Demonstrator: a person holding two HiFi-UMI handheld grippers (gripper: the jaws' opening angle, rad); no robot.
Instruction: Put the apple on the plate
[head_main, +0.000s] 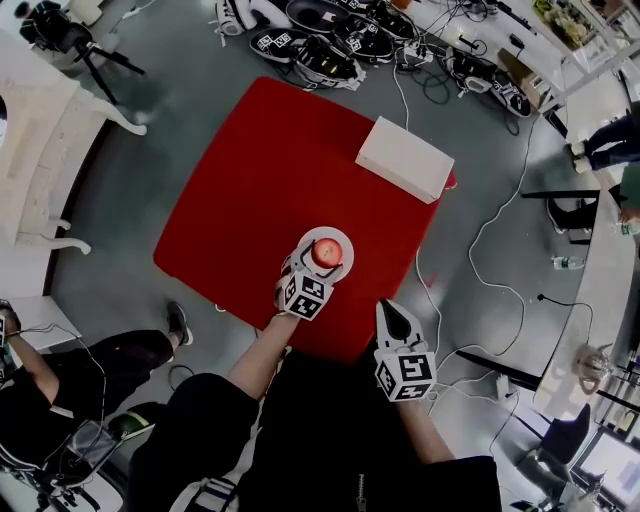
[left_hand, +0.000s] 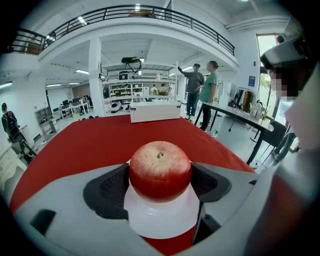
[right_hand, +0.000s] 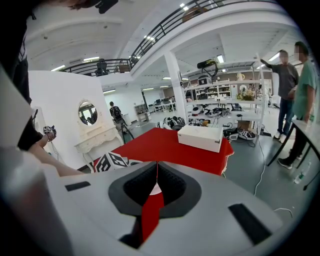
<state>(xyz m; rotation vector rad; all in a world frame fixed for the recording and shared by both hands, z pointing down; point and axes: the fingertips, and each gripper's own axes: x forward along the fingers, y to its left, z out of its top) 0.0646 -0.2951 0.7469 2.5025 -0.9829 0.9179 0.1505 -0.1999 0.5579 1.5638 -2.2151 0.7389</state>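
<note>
A red apple (head_main: 326, 252) (left_hand: 160, 170) rests upright on a small white plate (head_main: 343, 262) (left_hand: 162, 217) near the front of the red table (head_main: 260, 180). My left gripper (head_main: 313, 268) (left_hand: 160, 182) reaches in from the near side, its dark pads (left_hand: 110, 190) pressed against both sides of the apple. My right gripper (head_main: 392, 315) (right_hand: 156, 165) hovers off the table's front right edge, jaws together with nothing between them. Through its narrow slit a sliver of the plate (right_hand: 156, 190) shows.
A white box (head_main: 405, 158) (left_hand: 155, 111) (right_hand: 201, 137) lies at the table's far right corner. Cables and gear (head_main: 330, 40) cover the floor beyond. A person (head_main: 70, 370) sits at the left, and two people (left_hand: 200, 90) stand far off.
</note>
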